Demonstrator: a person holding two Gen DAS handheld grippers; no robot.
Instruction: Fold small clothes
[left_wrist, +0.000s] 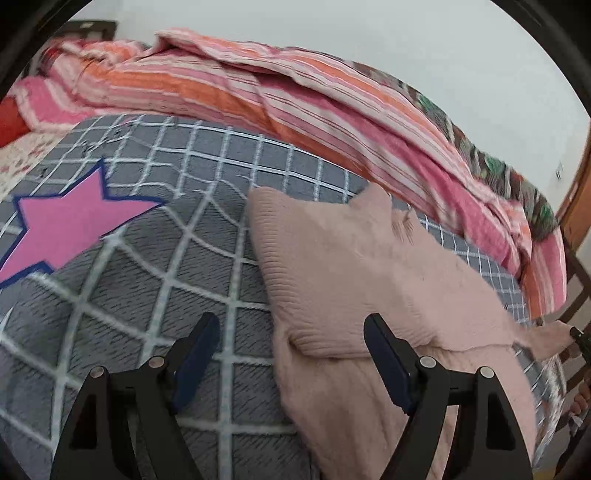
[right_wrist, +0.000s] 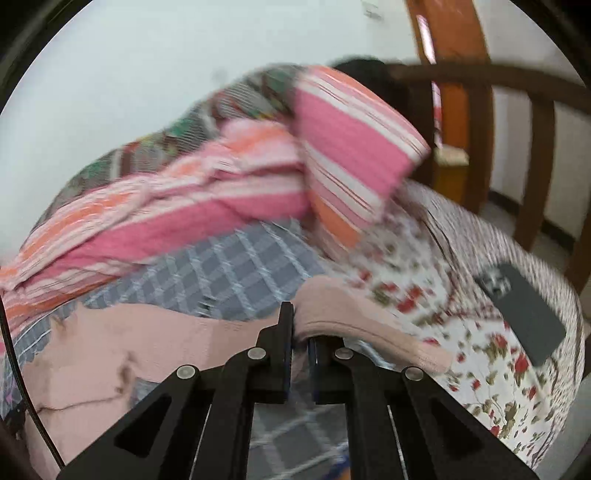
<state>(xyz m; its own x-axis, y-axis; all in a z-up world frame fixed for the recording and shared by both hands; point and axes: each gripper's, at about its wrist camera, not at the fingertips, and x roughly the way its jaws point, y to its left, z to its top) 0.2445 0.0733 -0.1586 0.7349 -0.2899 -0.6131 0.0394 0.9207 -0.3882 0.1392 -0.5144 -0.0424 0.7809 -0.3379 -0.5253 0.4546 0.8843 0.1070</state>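
The grey checked blanket (left_wrist: 177, 258) with its pink star (left_wrist: 70, 229) covers the bed and serves as the folding surface; everything else sits relative to it. Along its far edge lies a heaped pink-and-orange striped quilt (left_wrist: 295, 110). Past its right edge the floral bedsheet (right_wrist: 461, 332) shows, with a dark phone (right_wrist: 524, 314) lying on it.

On the blanket, right of the star, the pink knit sweater (left_wrist: 351, 266) lies partly doubled over, one flap already resting on the body.

The step in hand appears to be folding a sleeve inward. The right gripper (right_wrist: 301, 332) is pressed together, pinching the sweater's sleeve (right_wrist: 369, 321) near its ribbed cuff, the cuff draping past the jaws. The left gripper (left_wrist: 291, 358) hangs spread wide over the sweater's near edge, holding nothing.

Next, the sleeve probably needs carrying across onto the body and laying flat, while the left steadies the fold.
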